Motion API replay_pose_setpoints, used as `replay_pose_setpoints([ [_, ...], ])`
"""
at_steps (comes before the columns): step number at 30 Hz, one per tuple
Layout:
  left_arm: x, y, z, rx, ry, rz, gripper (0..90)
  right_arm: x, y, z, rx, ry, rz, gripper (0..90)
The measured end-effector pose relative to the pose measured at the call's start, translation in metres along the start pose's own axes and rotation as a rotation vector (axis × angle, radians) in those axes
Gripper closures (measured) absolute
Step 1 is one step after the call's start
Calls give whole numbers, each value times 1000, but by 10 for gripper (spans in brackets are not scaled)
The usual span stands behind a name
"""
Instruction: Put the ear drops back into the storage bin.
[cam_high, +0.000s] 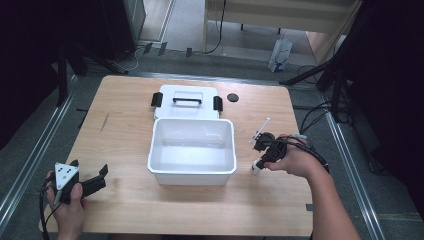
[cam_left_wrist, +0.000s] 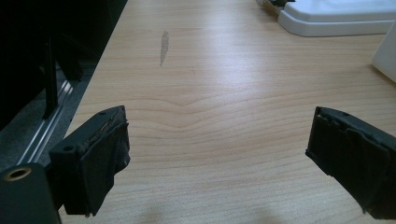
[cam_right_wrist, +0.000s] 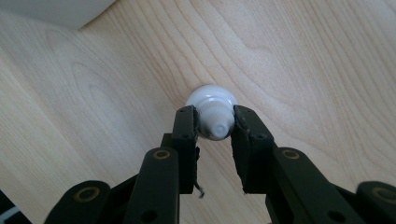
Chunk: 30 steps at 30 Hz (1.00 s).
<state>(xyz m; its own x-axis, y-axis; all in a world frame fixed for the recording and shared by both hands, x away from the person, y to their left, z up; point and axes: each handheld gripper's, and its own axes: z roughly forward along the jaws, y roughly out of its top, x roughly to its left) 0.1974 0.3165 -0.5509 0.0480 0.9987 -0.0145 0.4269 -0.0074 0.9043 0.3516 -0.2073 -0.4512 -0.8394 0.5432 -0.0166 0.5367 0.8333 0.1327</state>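
Note:
A small white bulb-shaped object (cam_right_wrist: 212, 100) with a ribbed neck stands on the wooden table (cam_high: 125, 135), to the right of an open white plastic bin (cam_high: 191, 172). My right gripper (cam_right_wrist: 215, 121) is shut on its neck from above, one jaw on each side. From above, the right gripper (cam_high: 260, 162) points down and to the left at the white object (cam_high: 256, 168). Near the table's front left corner my left gripper (cam_high: 90, 167) is held low. Its jaws stand wide open over bare wood in the left gripper view (cam_left_wrist: 222, 121).
The bin's white lid (cam_high: 186, 102), with a black handle and two black latches, lies flat just behind the bin. A small black disc (cam_high: 232, 97) lies to the right of the lid. The lid's edge (cam_left_wrist: 327, 21) and a bin corner (cam_left_wrist: 387, 51) lie ahead of the left gripper.

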Motion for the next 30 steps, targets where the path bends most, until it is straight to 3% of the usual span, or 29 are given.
replay_pose_setpoints([
  [12,0,0,0,-1,0,-3,64,4,3,-30,-22,-3,-65,724],
  [30,0,0,1,-3,0,-3,64,19,26,-95,-59,-35,-148,724],
])
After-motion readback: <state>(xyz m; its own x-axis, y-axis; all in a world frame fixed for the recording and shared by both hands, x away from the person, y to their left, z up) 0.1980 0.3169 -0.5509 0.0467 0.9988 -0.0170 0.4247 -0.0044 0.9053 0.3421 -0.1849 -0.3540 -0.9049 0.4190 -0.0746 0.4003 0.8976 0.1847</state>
